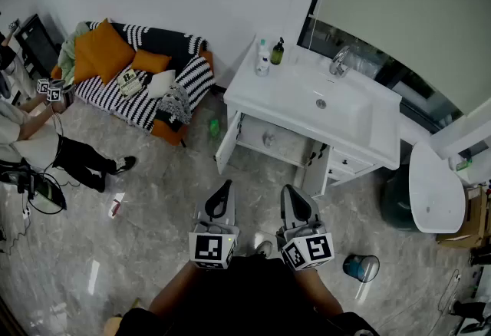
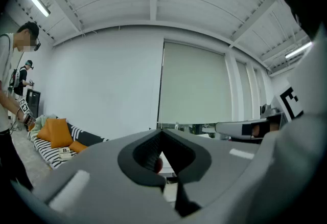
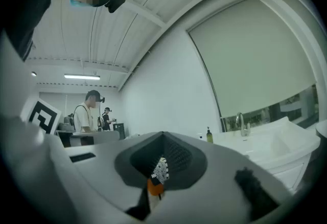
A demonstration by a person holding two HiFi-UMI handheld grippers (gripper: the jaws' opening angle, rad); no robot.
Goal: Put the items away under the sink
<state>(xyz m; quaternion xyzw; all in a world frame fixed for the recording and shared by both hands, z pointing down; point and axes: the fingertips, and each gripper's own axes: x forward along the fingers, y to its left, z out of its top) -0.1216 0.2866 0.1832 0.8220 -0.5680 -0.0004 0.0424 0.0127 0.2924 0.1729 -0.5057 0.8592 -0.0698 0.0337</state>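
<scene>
A white sink vanity (image 1: 284,100) stands ahead of me, and both doors of the cabinet (image 1: 261,144) under it hang open. On the counter's left end stand a white bottle (image 1: 263,63) and a dark green bottle (image 1: 277,52). A small green item (image 1: 214,126) lies on the floor left of the cabinet. My left gripper (image 1: 224,189) and right gripper (image 1: 290,193) are held side by side, level, pointing at the cabinet from about a step away. Both are shut with nothing between the jaws. The right gripper view shows the dark green bottle (image 3: 209,135) and the faucet (image 3: 240,123).
A striped sofa (image 1: 142,81) with orange cushions stands at the left wall, and a person (image 1: 34,139) with grippers stands beside it. A toilet (image 1: 433,189), a dark bin (image 1: 395,200) and a blue bucket (image 1: 359,267) are at the right. A small packet (image 1: 115,206) lies on the floor.
</scene>
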